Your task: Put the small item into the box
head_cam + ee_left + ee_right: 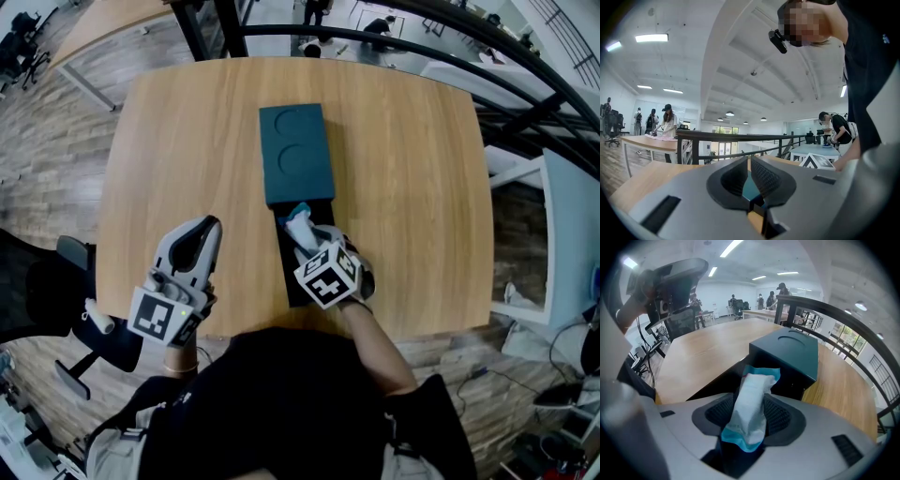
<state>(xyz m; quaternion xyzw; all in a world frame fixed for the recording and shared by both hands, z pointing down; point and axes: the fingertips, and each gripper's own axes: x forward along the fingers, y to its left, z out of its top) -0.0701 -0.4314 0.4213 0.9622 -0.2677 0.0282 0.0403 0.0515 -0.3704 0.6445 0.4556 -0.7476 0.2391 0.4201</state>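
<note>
My right claw (pixel 749 409) is clamped on the white-and-blue packet (pixel 753 392) just before the box (pixel 790 352); my left claw (pixel 749 174) is closed, empty.

The pale wooden table (pixel 187 141) shows smooth, satin grain. The dark teal rectangular box (pixel 295 155) looks matt, like card. The small white, blue-edged packet (pixel 750 414) is soft, crinkled film. The right gripper (pixel 753 399) is matt grey plastic, its pads (pixel 780 416) ribbed.

Wooden table (pixel 187 141) on plank floor (pixel 56 141), black railing (pixel 722 136), ceiling strip lights (pixel 651 37).
</note>
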